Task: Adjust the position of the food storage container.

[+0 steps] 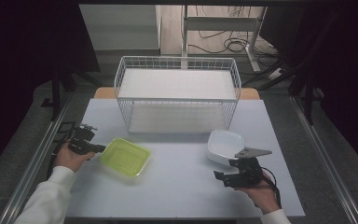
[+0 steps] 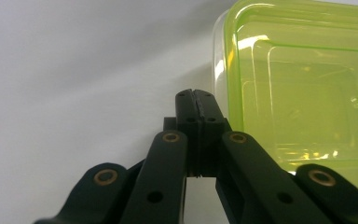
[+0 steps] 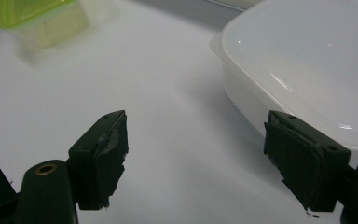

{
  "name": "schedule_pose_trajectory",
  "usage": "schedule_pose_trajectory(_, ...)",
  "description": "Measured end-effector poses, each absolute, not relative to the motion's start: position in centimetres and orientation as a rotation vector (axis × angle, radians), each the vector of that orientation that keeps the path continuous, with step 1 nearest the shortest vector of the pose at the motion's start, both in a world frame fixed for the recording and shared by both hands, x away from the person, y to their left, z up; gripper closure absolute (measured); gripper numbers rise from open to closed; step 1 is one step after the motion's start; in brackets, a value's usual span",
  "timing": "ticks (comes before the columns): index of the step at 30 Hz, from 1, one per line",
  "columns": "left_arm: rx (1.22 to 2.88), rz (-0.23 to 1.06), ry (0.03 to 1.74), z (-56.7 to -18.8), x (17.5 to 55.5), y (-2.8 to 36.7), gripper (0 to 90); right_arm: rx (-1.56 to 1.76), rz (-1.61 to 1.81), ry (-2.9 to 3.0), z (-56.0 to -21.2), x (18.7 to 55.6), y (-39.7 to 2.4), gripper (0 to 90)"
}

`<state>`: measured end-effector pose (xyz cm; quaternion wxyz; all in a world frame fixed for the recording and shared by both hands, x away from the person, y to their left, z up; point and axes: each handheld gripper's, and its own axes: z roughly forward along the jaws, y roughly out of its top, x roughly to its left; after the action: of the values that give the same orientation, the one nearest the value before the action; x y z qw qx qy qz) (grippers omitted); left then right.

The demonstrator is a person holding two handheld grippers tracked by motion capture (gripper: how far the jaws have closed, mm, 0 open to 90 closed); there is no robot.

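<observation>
A translucent lime-green container (image 1: 125,156) (image 2: 303,88) sits open side up on the white table, left of centre. My left gripper (image 1: 100,148) (image 2: 196,95) is shut with nothing in it, its tips right beside the container's left rim. A white plastic container (image 1: 225,145) (image 3: 307,70) rests at the right. My right gripper (image 1: 220,176) (image 3: 196,154) is open just in front of it, one finger (image 3: 303,158) close to its near wall, bare table between the jaws. The green container (image 3: 37,16) lies farther off in the right gripper view.
A white wire basket (image 1: 177,93) with two shelves stands at the back centre of the table (image 1: 177,186). Metal rails run along both table sides. Cables lie on the floor behind (image 1: 228,44). Open tabletop lies between the two containers.
</observation>
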<state>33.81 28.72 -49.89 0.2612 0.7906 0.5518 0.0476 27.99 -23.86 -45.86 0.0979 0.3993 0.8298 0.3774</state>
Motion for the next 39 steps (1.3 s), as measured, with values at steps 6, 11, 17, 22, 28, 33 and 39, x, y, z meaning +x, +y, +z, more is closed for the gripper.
schedule_pose_trajectory(6,2.144,0.106,1.453,-49.9,33.0,27.0,90.0,1.197,1.117,2.444,-45.7,27.9,-24.1,21.8)
schedule_pose_trajectory(11,2.127,0.090,1.450,-49.9,32.4,25.8,90.0,1.200,1.116,2.439,-45.6,28.0,-24.0,21.5)
schedule_pose_trajectory(17,2.143,0.064,1.416,-50.1,31.3,24.2,90.0,1.212,1.125,2.423,-45.4,28.0,-24.2,21.3)
schedule_pose_trajectory(22,2.130,0.037,1.424,-50.1,30.8,23.4,90.0,1.204,1.115,2.425,-45.4,27.9,-24.0,21.2)
schedule_pose_trajectory(28,2.093,-0.017,1.429,-50.5,30.3,22.1,90.0,1.205,1.114,2.425,-45.4,27.9,-23.9,21.2)
schedule_pose_trajectory(33,2.074,-0.060,1.412,-50.8,29.9,21.2,90.0,1.203,1.111,2.429,-45.4,27.9,-23.9,21.2)
schedule_pose_trajectory(39,2.049,-0.088,1.407,-51.0,29.3,20.2,90.0,1.202,1.107,2.436,-45.5,27.9,-23.7,21.2)
